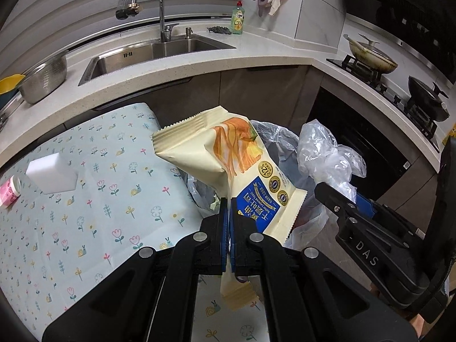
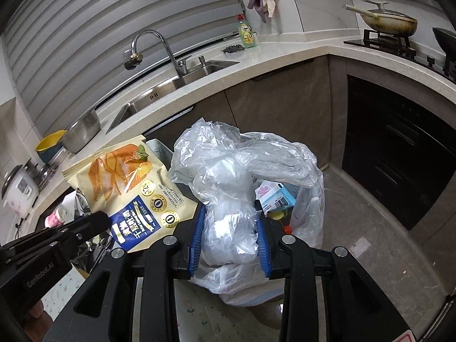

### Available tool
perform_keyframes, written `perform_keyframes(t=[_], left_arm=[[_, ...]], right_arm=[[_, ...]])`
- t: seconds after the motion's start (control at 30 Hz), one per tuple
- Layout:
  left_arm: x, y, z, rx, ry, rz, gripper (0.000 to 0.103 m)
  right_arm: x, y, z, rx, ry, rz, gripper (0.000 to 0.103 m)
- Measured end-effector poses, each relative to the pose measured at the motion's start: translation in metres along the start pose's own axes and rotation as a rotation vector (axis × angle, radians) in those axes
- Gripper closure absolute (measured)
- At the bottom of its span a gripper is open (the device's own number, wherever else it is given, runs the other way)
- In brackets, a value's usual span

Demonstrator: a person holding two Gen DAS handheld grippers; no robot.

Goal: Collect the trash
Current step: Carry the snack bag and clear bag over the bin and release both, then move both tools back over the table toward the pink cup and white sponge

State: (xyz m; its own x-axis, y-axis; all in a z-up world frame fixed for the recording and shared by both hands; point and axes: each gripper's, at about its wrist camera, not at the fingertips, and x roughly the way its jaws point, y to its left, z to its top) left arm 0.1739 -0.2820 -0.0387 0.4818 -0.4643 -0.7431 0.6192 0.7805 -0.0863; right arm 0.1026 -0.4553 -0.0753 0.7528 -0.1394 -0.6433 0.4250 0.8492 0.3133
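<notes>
My left gripper (image 1: 228, 208) is shut on a cream and blue toast wrapper (image 1: 228, 154) and holds it above the mouth of a bin lined with a clear trash bag (image 1: 273, 139), just past the table's right edge. The wrapper also shows in the right wrist view (image 2: 134, 188), with the left gripper (image 2: 85, 225) at its lower left. My right gripper (image 2: 230, 228) is shut on a bunched part of the clear plastic trash bag (image 2: 242, 171) and holds it up. In the left wrist view the right gripper (image 1: 342, 199) is at the right with the plastic (image 1: 325, 154). Trash packets (image 2: 273, 196) lie inside the bag.
A table with a floral cloth (image 1: 85, 213) carries a white sponge block (image 1: 52, 172) and a small pink container (image 1: 11, 191). Behind are the counter with a sink (image 1: 154, 54), a metal colander (image 1: 45, 79), a soap bottle (image 1: 238, 18), and pans on the stove (image 1: 370, 54).
</notes>
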Motion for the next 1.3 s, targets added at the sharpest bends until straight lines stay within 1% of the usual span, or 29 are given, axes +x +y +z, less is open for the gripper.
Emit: perform_keyframes(t=[0.13,0.17,0.2,0.23,0.27,0.3,0.4,0.57,0.77,0.9,1.03,1.17,1.3], left_arm=[[0.013,-0.001,0.003,-0.002,0.01,-0.006,0.098],[0.017,0.0,0.003,-0.004,0.013,-0.005,0.096],[0.02,0.002,0.003,-0.01,0.019,0.0,0.081],[0.022,0.004,0.004,-0.016,0.018,0.001,0.067],[0.022,0.006,0.003,-0.023,0.01,0.006,0.063],[0.021,0.007,0.003,-0.025,-0.001,0.009,0.061],[0.021,0.011,0.003,-0.021,-0.001,0.016,0.059],[0.015,0.021,0.002,-0.045,-0.005,0.027,0.057],[-0.007,0.035,-0.005,-0.071,-0.016,0.041,0.055],[-0.034,0.051,-0.015,-0.085,-0.037,0.065,0.055],[-0.069,0.074,-0.033,-0.103,-0.062,0.101,0.054],[-0.099,0.102,-0.055,-0.14,-0.079,0.125,0.051],[-0.123,0.133,-0.079,-0.178,-0.081,0.156,0.051]], right_arm=[[0.011,0.0,0.004,-0.01,-0.001,-0.016,0.068],[0.013,0.0,0.005,-0.014,-0.003,-0.02,0.063],[0.013,0.0,0.005,-0.015,-0.008,-0.024,0.058],[0.014,0.0,0.006,-0.013,-0.016,-0.031,0.048],[0.014,0.0,0.007,-0.011,-0.027,-0.035,0.043],[0.014,0.0,0.009,-0.011,-0.031,-0.034,0.042],[0.014,0.002,0.012,-0.013,-0.035,-0.034,0.042],[0.007,0.009,0.01,-0.02,-0.041,-0.023,0.042],[-0.009,0.024,0.006,-0.023,-0.048,0.003,0.04],[-0.027,0.04,0.0,-0.039,-0.06,0.029,0.04],[-0.045,0.063,-0.011,-0.079,-0.068,0.052,0.039],[-0.06,0.092,-0.028,-0.129,-0.067,0.076,0.038],[-0.068,0.121,-0.045,-0.17,-0.057,0.099,0.038]])
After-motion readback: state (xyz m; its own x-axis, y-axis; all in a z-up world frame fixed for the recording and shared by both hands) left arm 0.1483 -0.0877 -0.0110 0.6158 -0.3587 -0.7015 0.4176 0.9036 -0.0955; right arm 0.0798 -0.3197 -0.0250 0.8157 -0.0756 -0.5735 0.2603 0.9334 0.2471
